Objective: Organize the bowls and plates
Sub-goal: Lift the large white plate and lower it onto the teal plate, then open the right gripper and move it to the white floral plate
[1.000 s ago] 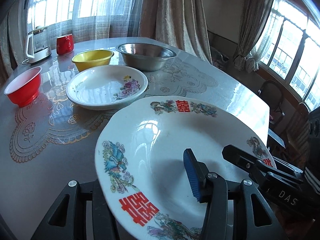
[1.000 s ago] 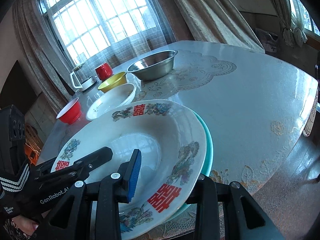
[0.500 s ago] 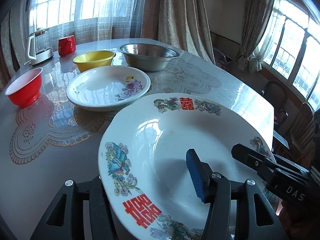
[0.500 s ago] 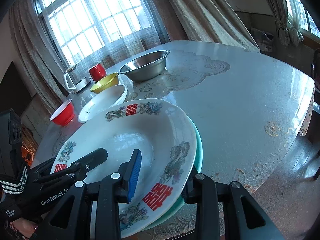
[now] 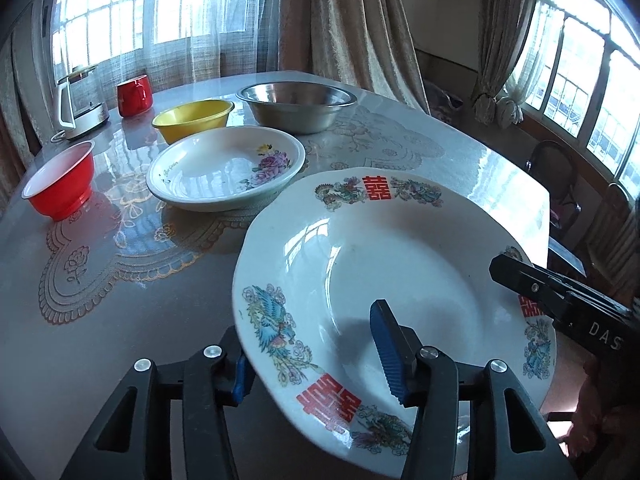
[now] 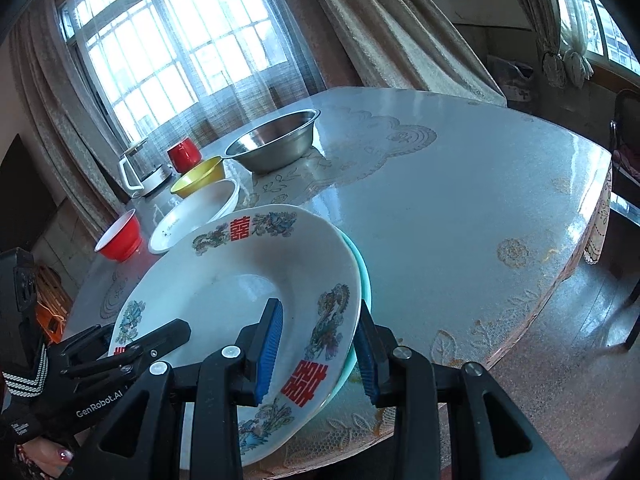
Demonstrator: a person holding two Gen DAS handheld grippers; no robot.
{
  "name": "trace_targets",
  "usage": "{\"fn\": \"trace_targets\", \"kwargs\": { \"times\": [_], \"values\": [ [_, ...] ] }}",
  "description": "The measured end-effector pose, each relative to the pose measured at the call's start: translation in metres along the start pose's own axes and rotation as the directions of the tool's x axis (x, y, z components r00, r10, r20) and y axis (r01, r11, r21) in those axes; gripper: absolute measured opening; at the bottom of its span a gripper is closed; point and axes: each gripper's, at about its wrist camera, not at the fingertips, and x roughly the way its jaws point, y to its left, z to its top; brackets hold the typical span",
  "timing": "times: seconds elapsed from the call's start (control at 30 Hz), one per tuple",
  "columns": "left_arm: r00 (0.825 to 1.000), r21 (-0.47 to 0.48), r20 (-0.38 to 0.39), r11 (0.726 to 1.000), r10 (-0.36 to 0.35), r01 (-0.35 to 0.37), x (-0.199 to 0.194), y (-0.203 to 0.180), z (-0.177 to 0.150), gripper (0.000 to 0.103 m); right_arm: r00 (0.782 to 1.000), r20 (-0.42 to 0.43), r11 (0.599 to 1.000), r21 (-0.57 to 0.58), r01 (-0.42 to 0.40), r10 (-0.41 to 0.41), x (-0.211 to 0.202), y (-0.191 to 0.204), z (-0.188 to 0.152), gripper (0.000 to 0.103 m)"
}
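Right tongs [image 6: 316, 350] clamp white plate [image 6: 240, 292] and teal plate [image 6: 362, 276] at 5 o'clock; left tongs [image 5: 316, 356] straddle white rim, contact unclear. Glazed, slippery, breakable: hold rims.

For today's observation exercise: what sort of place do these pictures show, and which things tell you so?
Most likely a home dining room: a round table under a lace-patterned cover, curtained windows behind it, and household crockery laid out, such as the flowered plate and yellow bowl.

Two close wrist views from opposite sides of one plate [image 5: 400, 264]
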Motion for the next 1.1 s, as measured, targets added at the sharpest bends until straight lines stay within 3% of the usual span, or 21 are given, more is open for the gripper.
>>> {"fn": "trace_targets", "kwargs": {
  "times": [0.3,0.53,0.6,0.63,0.7,0.83,1.03,1.1],
  "values": [
    [1.000,-0.022,-0.003,1.000,-0.020,0.020,-0.019,0.001,-0.007,0.053,0.998,0.039,0.999,-0.014,0.049,-0.048,-0.012,-0.003,0.001,0.026],
    [0.997,-0.017,0.027,0.997,0.078,-0.078,-0.024,0.006,-0.013,0.052,0.998,0.042,0.999,-0.007,0.042,-0.041,-0.014,-0.004,-0.002,0.027],
    [0.997,-0.010,0.034,0.997,0.071,-0.071,-0.022,0.005,-0.013,0.045,0.998,0.042,0.999,-0.004,0.044,-0.043,-0.014,-0.003,-0.003,0.027],
    [0.997,-0.002,0.037,0.998,0.063,-0.063,-0.022,0.004,-0.013,0.037,0.998,0.043,0.999,-0.004,0.046,-0.046,-0.013,-0.002,-0.003,0.027],
    [0.994,0.023,0.043,0.994,0.103,-0.104,-0.019,-0.002,-0.011,0.037,0.997,0.046,0.998,-0.016,0.061,-0.060,-0.012,0.000,-0.002,0.026],
    [0.995,-0.014,0.024,0.995,0.101,-0.101,-0.012,0.004,-0.001,0.036,0.996,0.049,0.997,-0.007,0.076,-0.075,-0.007,-0.002,0.002,0.018],
    [0.994,-0.001,0.031,0.995,0.103,-0.103,-0.008,0.007,0.002,0.038,0.996,0.053,0.997,-0.007,0.077,-0.077,-0.001,0.000,0.006,0.018],
    [0.995,0.004,0.022,0.995,0.099,-0.099,-0.009,0.007,0.001,0.048,0.997,0.051,0.998,0.004,0.063,-0.063,-0.001,-0.002,0.005,0.021]
  ]
}}
